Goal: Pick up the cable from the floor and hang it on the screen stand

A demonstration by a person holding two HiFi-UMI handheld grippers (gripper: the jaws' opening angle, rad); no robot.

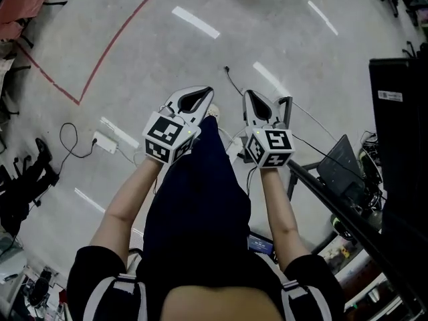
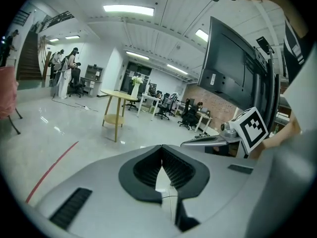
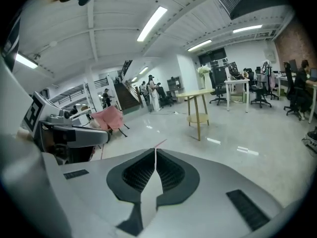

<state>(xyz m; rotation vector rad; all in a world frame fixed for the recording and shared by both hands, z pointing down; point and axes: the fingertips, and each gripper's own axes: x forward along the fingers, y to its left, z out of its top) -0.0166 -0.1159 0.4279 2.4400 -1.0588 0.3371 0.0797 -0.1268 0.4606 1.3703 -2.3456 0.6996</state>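
Both tongs are pressed fully together and carry nothing. In the left gripper view the left gripper (image 2: 162,148) shows its ribbed pads (image 2: 176,167) meeting along one line, with only room beyond them. The right gripper (image 3: 155,152) looks the same in its own view. I hold them side by side, pointing out over the room rather than down.

The cable (image 1: 233,80) lies on the floor (image 1: 134,59) ahead of the tips. It is a thin dark line with a small plug end, running back toward the gap between the two tongs. A second lead (image 1: 67,138) with a white power strip (image 1: 105,142) lies well off to the left of the left gripper. I judge the nearer one to be mine, though I can't be sure. The screen (image 1: 400,126) and its stand (image 1: 334,204) are off to the right of the right gripper, behind its tips.

The step in hand, as I read it, is the reach down. To do it well I'd spread one pair of jaws before lowering and tilt that tong nose-down. I'd come at the cable crosswise so it seats deep in the ribbed pads, not at the very tips. The right gripper is nearer the stand, so it's the sensible choice. A thin cable on a glossy floor will likely slide, so I'd close slowly and lift gently to keep the slack from snagging.
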